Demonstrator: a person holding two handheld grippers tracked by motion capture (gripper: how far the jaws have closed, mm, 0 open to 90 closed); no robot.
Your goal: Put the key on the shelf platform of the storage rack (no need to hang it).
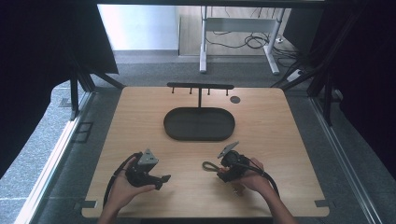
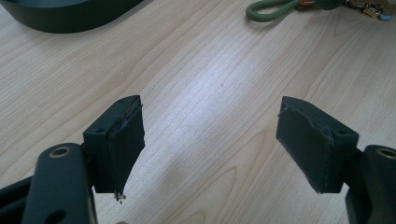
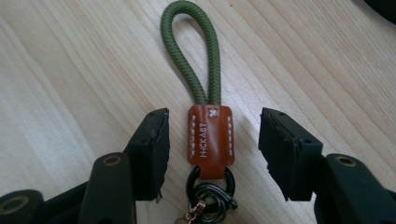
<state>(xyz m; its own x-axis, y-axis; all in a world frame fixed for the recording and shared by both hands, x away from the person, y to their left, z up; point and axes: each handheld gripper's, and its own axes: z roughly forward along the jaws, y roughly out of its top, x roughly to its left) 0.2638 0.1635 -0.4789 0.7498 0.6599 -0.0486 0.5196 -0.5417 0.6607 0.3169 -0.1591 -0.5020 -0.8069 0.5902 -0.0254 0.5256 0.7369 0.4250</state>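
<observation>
Here, a keychain (image 3: 210,140) with a green cord loop (image 3: 191,51) and a brown leather tab is seen lying flat on the wooden table (image 1: 275,140), on the person's right side, near the front edge and well apart from the dark oval tray (image 1: 199,124) and the hook stand (image 1: 200,87) behind it; the right gripper (image 3: 212,149) is lowered over it, its jaws are spread on both sides of the leather tab, and the pads are not yet touching it, so nothing is held; the black rings (image 3: 210,191) below the tab are seen between the jaw bases. The left gripper (image 2: 210,144) is kept above bare table, its jaws are spread wide and nothing is between them; the green loop is visible far off at the top of its view. Several things could go wrong from here, it is judged: the tab is thin and lies flat, so the pads could slide over it and close on nothing if the gripper is not brought low enough; if it is pressed too low, the jaw tips could be pushed against the wood; if the closing is not centred, the tab could be nudged aside and turned, and only its edge would be pinched; the hanging rings could then swing and pull the tab out of a weak grip when it is lifted.
</observation>
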